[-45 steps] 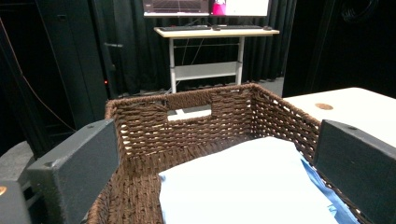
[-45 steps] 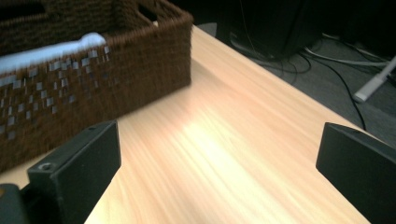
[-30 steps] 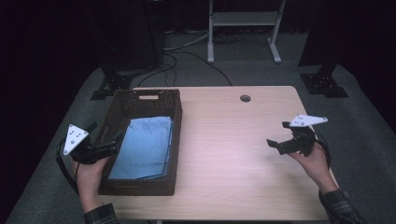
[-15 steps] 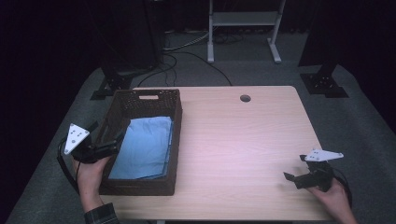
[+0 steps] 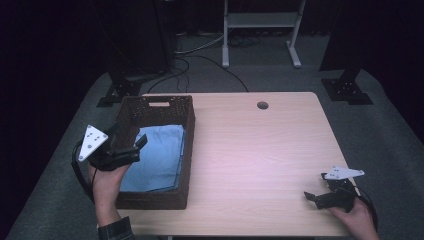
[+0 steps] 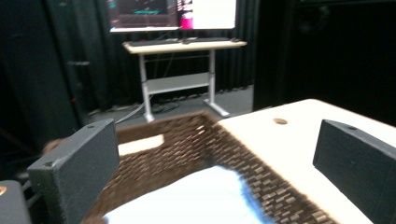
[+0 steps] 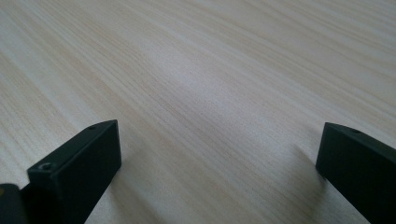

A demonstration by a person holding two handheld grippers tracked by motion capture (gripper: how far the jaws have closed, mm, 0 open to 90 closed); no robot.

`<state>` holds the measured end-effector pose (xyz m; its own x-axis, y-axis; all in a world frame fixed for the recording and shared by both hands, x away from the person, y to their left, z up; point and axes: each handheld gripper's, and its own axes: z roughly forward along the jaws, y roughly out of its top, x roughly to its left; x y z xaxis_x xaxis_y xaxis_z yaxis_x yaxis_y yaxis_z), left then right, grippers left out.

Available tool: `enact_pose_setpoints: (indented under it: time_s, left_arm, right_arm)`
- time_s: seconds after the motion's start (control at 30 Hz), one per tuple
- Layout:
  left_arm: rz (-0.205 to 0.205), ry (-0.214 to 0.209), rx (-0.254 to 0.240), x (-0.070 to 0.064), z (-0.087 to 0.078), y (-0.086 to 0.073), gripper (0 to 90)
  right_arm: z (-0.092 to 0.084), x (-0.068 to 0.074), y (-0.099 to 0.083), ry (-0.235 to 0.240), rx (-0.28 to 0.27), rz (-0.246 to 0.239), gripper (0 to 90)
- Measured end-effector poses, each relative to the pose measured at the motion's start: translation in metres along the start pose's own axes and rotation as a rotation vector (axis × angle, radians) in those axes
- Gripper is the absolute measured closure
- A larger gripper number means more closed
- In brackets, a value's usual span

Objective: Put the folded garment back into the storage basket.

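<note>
My left gripper (image 5: 131, 148), jaws wide, hovers over the blue cloth (image 5: 156, 157) folded in the basket (image 5: 187, 150). Right gripper (image 5: 320, 196) rests low, spread, empty. Diving in, I'd probably snag wicker instead of cloth.

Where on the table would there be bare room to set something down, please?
The widest free patch is the bare wood of the table, between the basket and the right gripper, up to the cable hole. The left side is crowded: the basket holds a blue cloth, and the left gripper hangs over it.
</note>
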<state>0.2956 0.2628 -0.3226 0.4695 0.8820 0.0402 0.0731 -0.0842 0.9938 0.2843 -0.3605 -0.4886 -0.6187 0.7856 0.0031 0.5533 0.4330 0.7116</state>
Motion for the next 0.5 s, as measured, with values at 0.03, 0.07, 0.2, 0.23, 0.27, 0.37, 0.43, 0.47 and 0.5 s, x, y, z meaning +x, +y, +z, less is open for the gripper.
enact_pose_setpoints:
  time_s: [0.03, 0.07, 0.2, 0.23, 0.27, 0.37, 0.43, 0.47, 0.5]
  left_arm:
    - [0.003, -0.018, -0.004, -0.008, 0.001, 0.005, 0.0]
    - [0.003, -0.018, -0.004, -0.008, 0.001, 0.005, 0.0]
    - [0.01, -0.083, -0.028, -0.037, 0.01, 0.018, 0.0]
    - [0.016, -0.109, -0.029, -0.051, 0.015, 0.02, 0.0]
    - [0.027, -0.124, -0.023, -0.059, 0.018, 0.021, 0.0]
    - [0.034, -0.169, -0.026, -0.082, 0.029, 0.019, 0.0]
    - [0.034, -0.204, -0.034, -0.098, 0.037, 0.017, 0.0]
    - [0.037, -0.216, -0.04, -0.104, 0.04, 0.016, 0.0]
    - [0.042, -0.239, -0.043, -0.114, 0.045, 0.014, 0.0]
  right_arm:
    - [0.0, -0.001, 0.0, 0.002, 0.002, 0.003, 0.0]
    - [0.0, -0.001, 0.0, 0.002, 0.002, 0.003, 0.0]
    - [0.0, -0.001, 0.0, 0.004, 0.002, 0.002, 0.0]
    - [0.0, -0.001, 0.0, 0.004, 0.002, 0.001, 0.0]
    - [0.0, -0.001, 0.0, 0.004, 0.002, 0.001, 0.0]
    - [0.0, -0.001, 0.0, 0.004, 0.002, 0.001, 0.0]
    - [0.0, -0.001, 0.0, 0.004, 0.002, 0.002, 0.0]
    - [0.0, -0.001, 0.0, 0.004, 0.002, 0.001, 0.0]
    - [0.0, -0.001, 0.0, 0.004, 0.002, 0.001, 0.0]
